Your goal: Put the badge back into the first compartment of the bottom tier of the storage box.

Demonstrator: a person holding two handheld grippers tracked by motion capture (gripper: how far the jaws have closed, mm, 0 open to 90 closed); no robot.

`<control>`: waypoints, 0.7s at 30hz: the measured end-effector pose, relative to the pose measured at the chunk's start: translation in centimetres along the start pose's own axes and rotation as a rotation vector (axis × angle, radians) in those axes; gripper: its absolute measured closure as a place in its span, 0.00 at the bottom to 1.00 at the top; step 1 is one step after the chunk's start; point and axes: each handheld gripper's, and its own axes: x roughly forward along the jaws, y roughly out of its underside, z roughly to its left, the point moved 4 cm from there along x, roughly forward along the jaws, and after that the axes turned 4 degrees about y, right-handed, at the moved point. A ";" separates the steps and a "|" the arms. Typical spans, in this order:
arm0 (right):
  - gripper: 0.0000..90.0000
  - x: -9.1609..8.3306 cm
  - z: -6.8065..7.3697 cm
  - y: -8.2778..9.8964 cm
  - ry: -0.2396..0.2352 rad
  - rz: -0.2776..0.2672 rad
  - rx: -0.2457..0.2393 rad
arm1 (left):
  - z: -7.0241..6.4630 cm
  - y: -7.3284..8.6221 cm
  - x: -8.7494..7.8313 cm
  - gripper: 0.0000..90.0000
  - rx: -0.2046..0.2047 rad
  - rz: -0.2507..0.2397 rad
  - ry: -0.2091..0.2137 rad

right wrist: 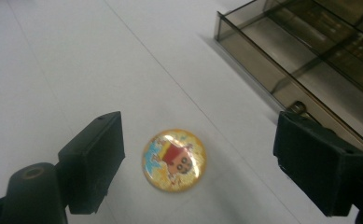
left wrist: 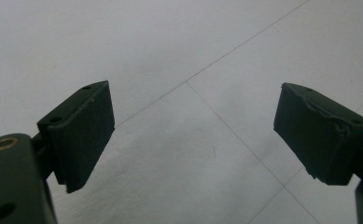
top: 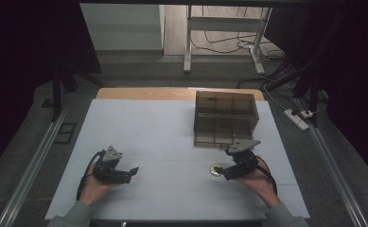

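The right tongs [right wrist: 198,158] stand wide apart, released, with a round cartoon badge [right wrist: 174,160] lying flat on the tabletop [top: 162,137] between the two jaws and touched by neither; it sits nearer the jaw on the left of the right gripper view. The left tongs [left wrist: 193,135] are likewise spread and hold nothing, with bare white surface and its thin seam lines between them. Of the things on the tabletop, the largest is the smoky transparent box [top: 226,119], standing toward the far right, just beyond the right tongs [top: 224,172]. The high view shows it as a tinted block with inner dividers, yet its contents are too dark to read there. The right gripper view looks in from close by: the box [right wrist: 305,56] is split by partitions into compartments, the near wall has a low rim, and a small dark round item [right wrist: 298,108] seems to lie in the nearest compartment by that wall, though it is half hidden behind the jaw. In the high view the badge [top: 215,170] is a small yellow dot just left of the right tongs, in front of the box and apart from it, while the left tongs [top: 133,171] rest well away at the near left.
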 end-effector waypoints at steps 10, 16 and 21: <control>0.18 1.1 0.9 -0.7 -0.026 0.041 -0.031 | 0.0 0.0 0.0 0.14 0.000 0.002 0.000; 0.19 1.6 1.3 -0.7 -0.035 0.084 -0.056 | 0.0 0.0 0.0 0.14 0.002 0.003 0.001; 0.19 2.1 1.3 -0.4 -0.038 0.127 -0.074 | 0.0 0.0 0.0 0.14 0.003 0.004 0.001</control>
